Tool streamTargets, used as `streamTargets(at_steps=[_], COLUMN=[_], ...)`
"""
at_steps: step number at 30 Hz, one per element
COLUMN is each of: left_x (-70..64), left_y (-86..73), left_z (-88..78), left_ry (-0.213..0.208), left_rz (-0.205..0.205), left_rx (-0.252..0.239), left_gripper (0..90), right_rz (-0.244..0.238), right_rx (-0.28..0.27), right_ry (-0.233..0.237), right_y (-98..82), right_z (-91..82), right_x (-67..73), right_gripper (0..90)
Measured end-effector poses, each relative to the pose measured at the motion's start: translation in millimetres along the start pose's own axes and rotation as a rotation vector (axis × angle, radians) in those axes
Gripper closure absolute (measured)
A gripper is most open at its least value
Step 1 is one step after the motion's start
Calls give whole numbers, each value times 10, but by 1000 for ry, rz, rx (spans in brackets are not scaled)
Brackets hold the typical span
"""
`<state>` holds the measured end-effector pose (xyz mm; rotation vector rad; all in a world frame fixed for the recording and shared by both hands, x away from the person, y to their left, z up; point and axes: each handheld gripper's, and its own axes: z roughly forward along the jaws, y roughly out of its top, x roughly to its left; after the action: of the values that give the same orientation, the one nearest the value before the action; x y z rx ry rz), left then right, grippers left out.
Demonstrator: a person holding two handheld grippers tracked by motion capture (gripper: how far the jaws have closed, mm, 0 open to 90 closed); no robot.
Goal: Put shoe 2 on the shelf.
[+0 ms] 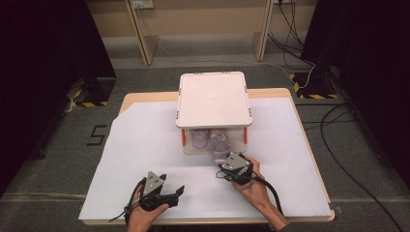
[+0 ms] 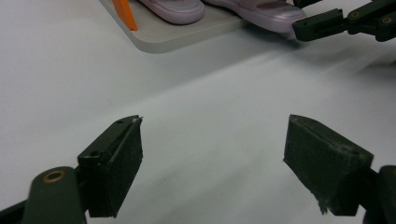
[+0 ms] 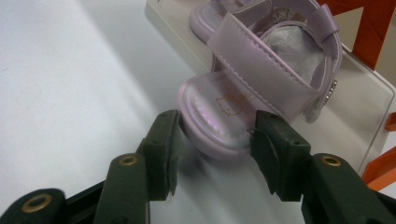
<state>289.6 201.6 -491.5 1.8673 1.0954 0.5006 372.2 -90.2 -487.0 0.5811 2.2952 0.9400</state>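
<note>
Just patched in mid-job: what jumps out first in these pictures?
A white lidded box stands mid-table with two lilac sandals in its open front. The right tool has its jaws on either side of the nearer sandal's toe, which pokes out over the white sheet. The left tool waits open above bare sheet.

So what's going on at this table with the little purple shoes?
A person holds a gripper in each hand. The right gripper has its jaws around the toe of a lilac sandal that sticks out of a white box, apparently to pull it out. The left gripper waits open over the white paper.
</note>
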Motion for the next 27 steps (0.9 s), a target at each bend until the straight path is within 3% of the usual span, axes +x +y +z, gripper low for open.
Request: streamTargets(at_steps=[8,20,25,27], left_x=[3,19,26,26], left_y=[2,1,4,4], left_z=[-6,-5,-11,-10], left_ry=[-1,0,1,0], left_rz=[-1,-6,-8,-8], left_rx=[2,-1,-3,-3], left_gripper=[192,192,192,192], right_rz=[31,129,119,136], right_rx=[10,13,38,33], right_ry=[-16,-58,-75,-79], right_y=[141,204,207,206], right_z=[173,373,442,452], right_x=[-11,-234,-276,-303], right_gripper=[562,583,584,582])
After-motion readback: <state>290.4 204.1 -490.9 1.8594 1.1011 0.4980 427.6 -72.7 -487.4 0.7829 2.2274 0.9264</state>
